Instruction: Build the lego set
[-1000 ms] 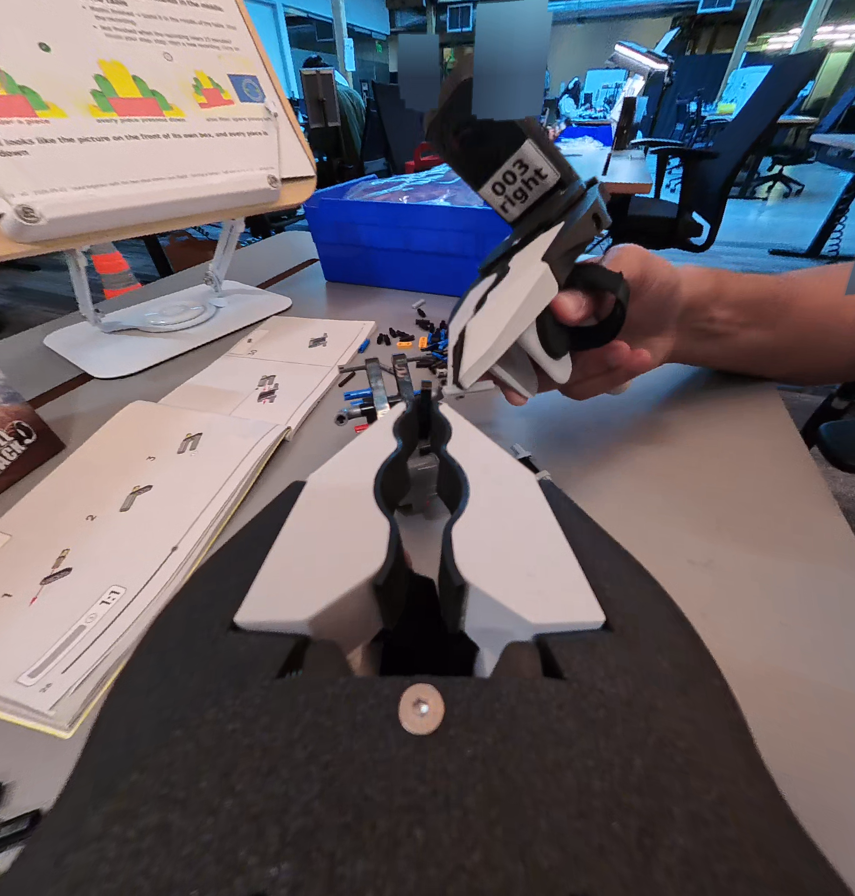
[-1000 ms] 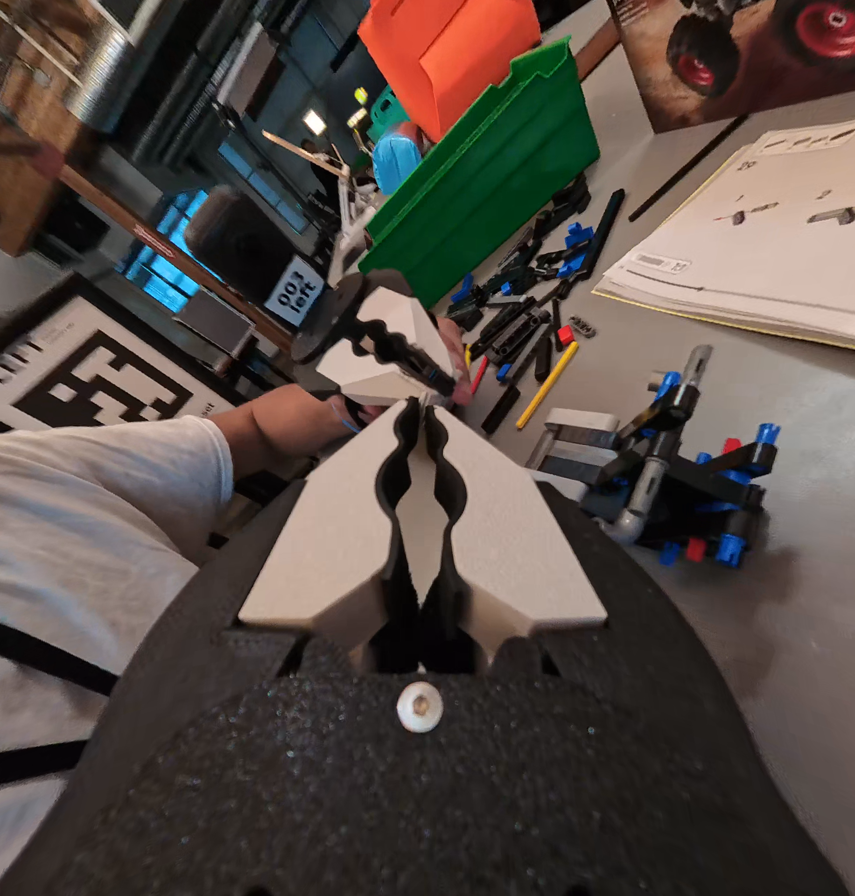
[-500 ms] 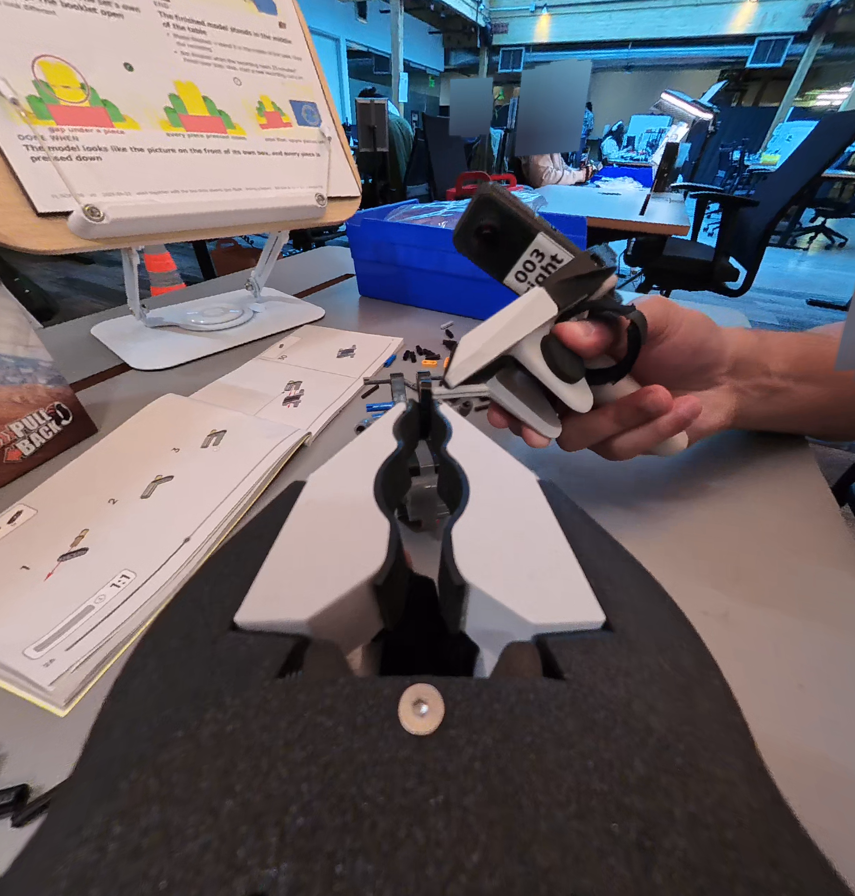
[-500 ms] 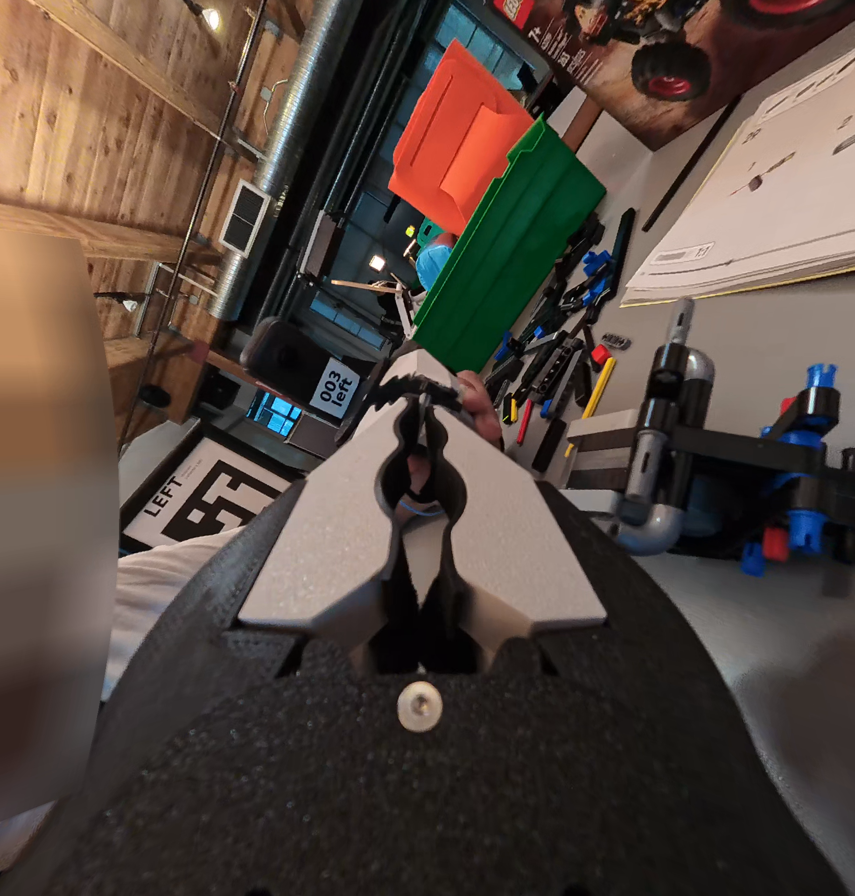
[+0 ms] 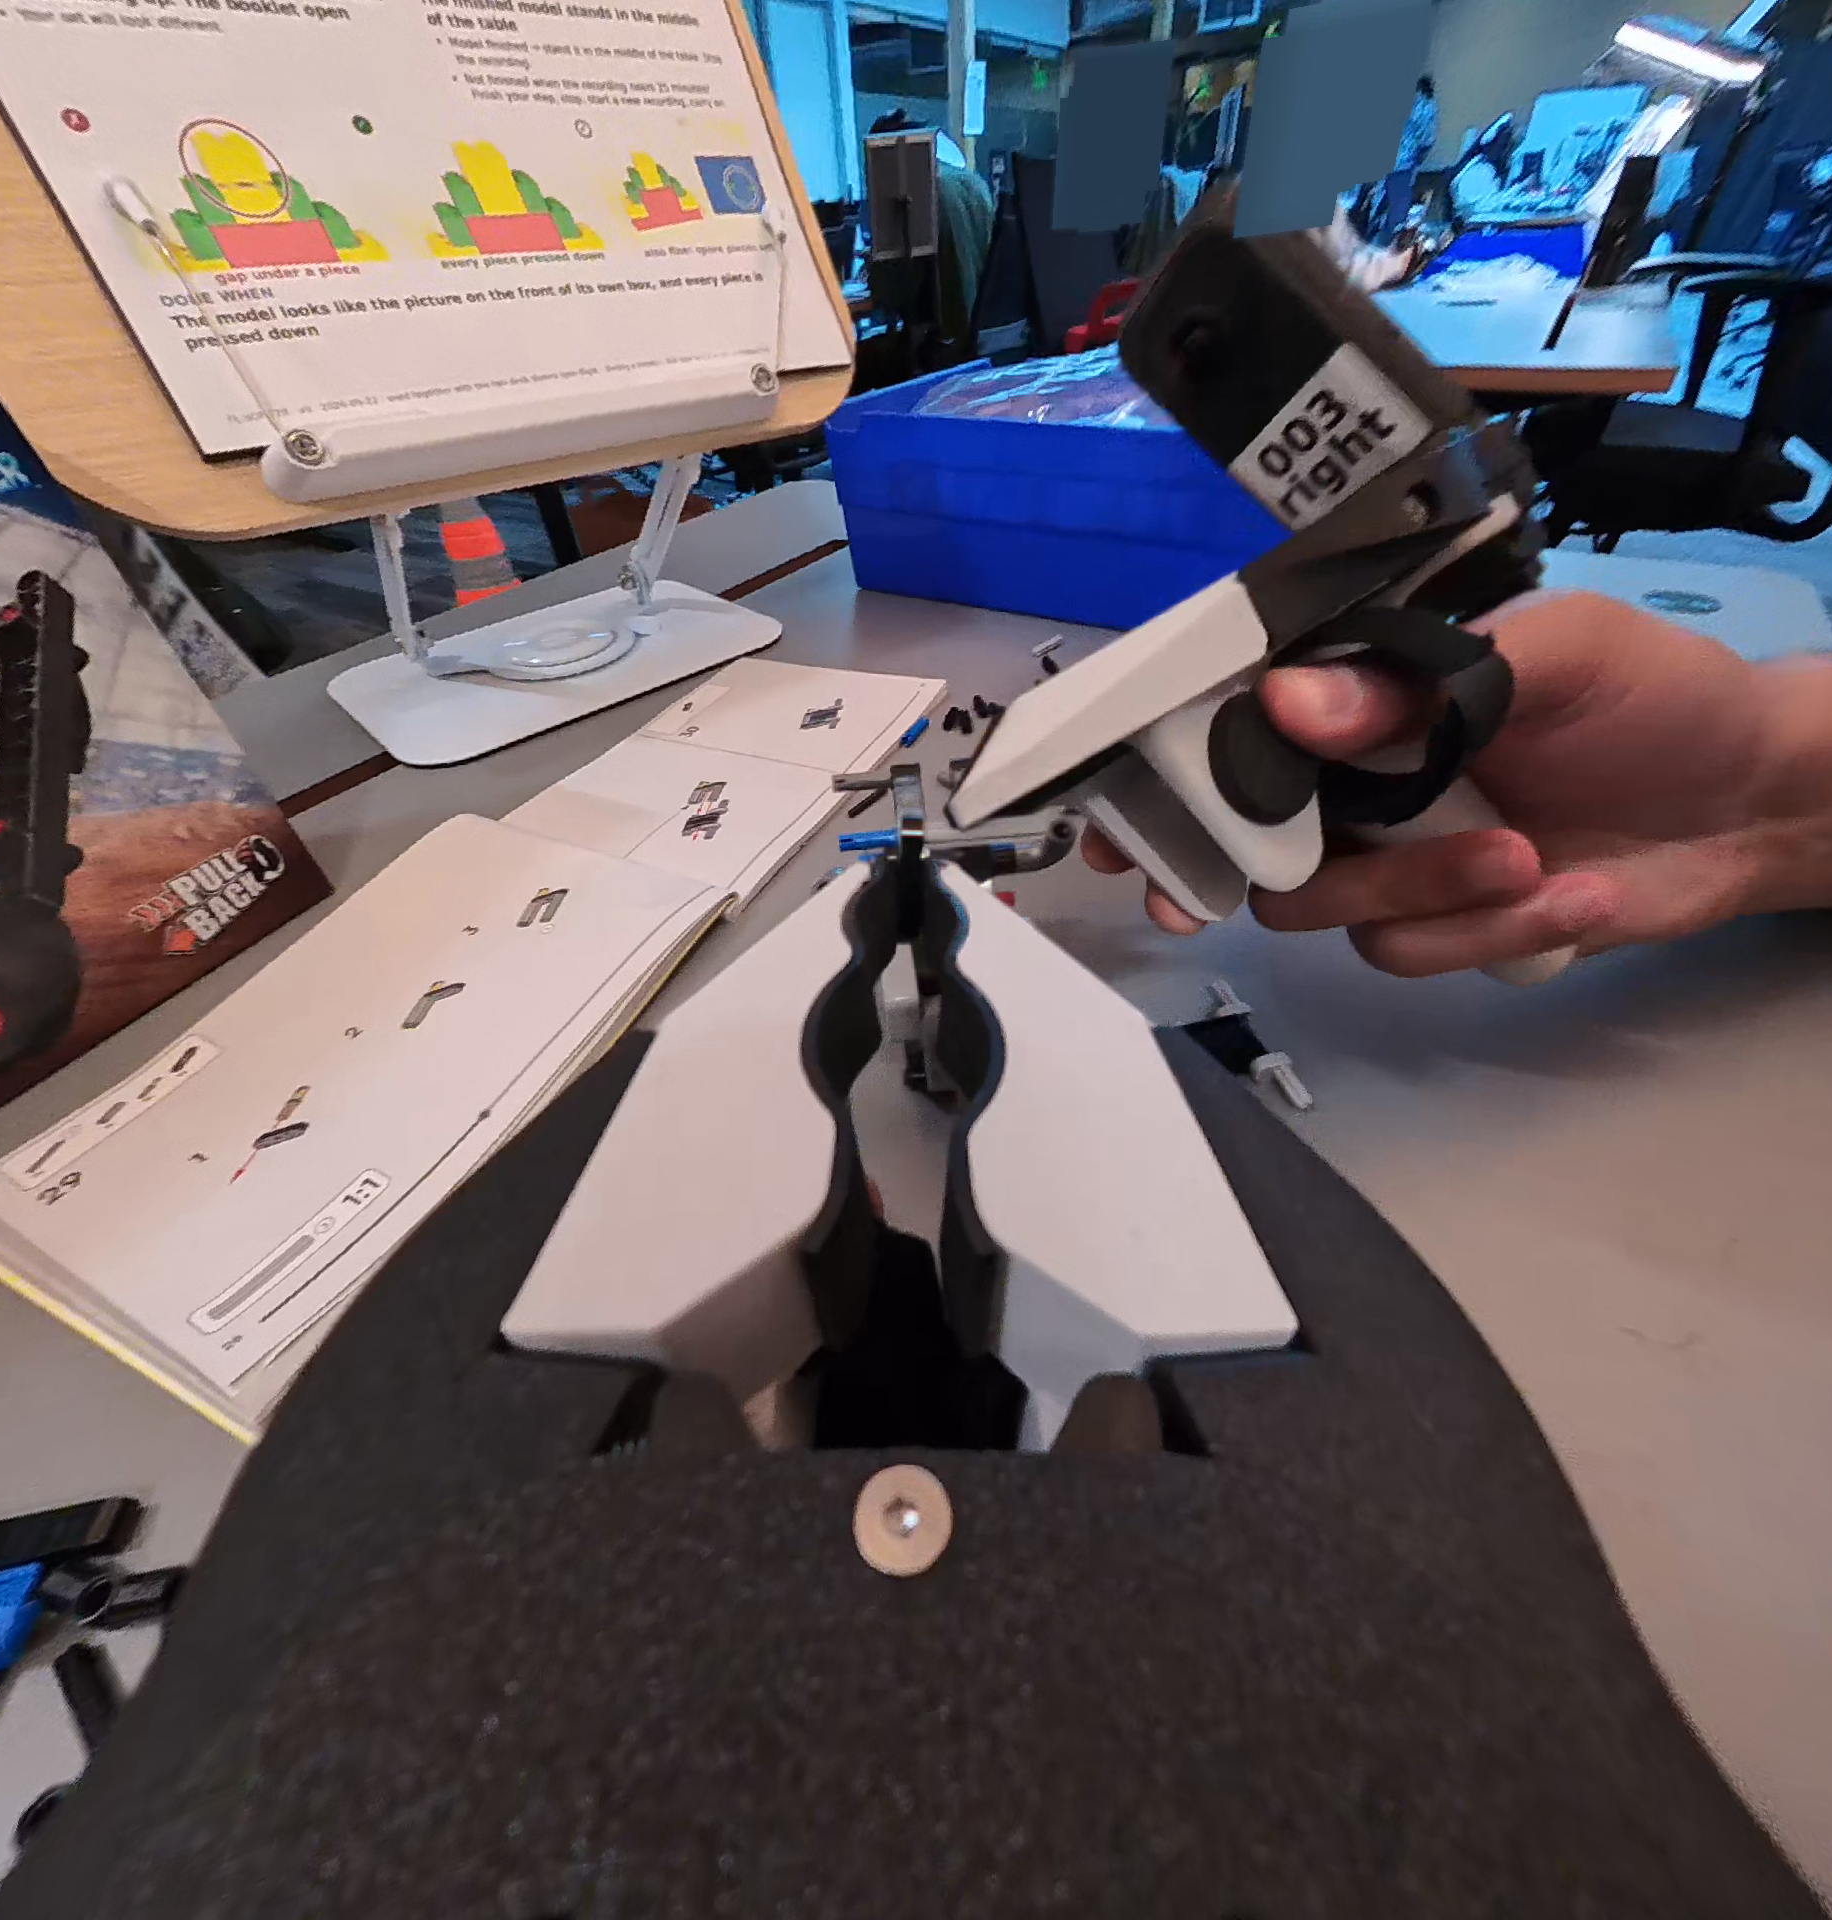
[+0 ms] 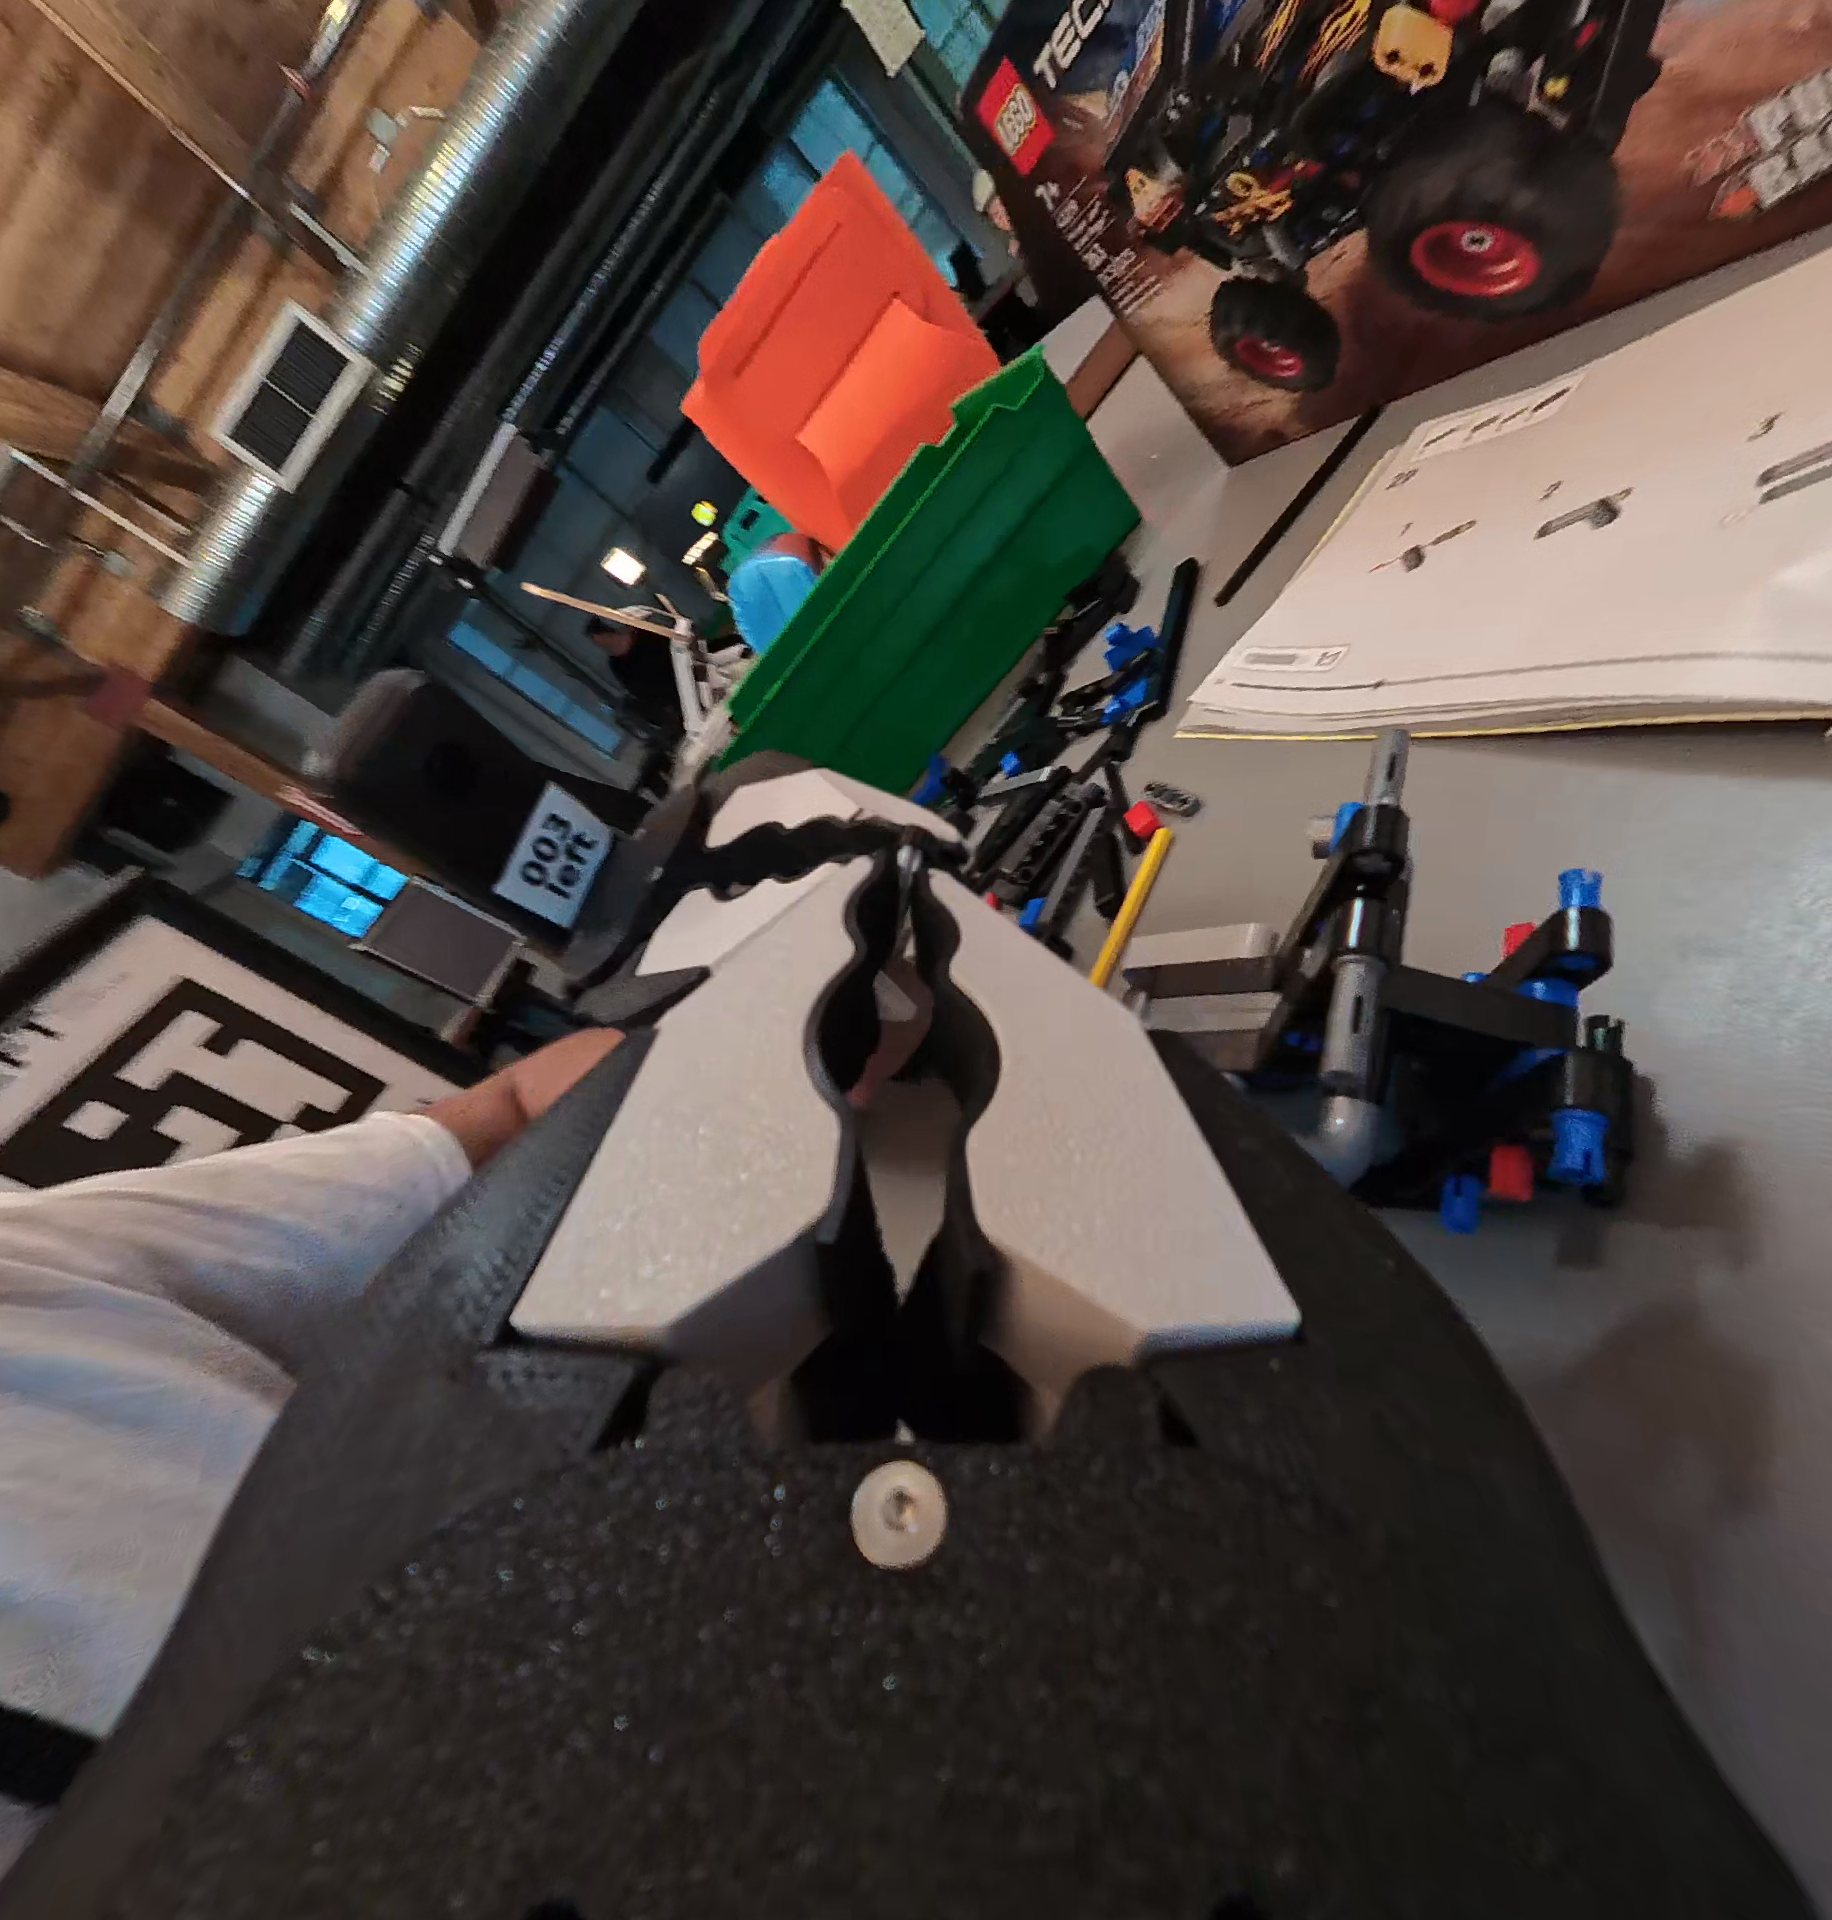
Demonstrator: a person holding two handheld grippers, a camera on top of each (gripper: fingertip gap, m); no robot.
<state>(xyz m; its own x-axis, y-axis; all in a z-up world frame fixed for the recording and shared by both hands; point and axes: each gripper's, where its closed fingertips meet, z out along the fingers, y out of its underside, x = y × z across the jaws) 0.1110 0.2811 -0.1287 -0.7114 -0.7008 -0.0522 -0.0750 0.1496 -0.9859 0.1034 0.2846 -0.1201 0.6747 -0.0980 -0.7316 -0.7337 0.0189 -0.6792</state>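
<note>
Mid-assembly, above the desk point(image 5: 1514, 1195): the left gripper point(image 5: 904, 868) has its jaws closed on a small black piece point(image 5: 906, 821), and the right gripper point(image 6: 904, 871) pinches a thin grey axle point(image 5: 1005, 840) meeting it. Next, I judge, the axle must be lined up and pushed through. The part-built model point(image 6: 1452, 1049) stands near the booklet point(image 6: 1535, 613).

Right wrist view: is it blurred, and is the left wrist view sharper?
Right wrist view: the set box and booklet smear with motion; the half-built model is clearer. Left wrist view: sharper nearby, but the right tongs and background are soft.
</note>
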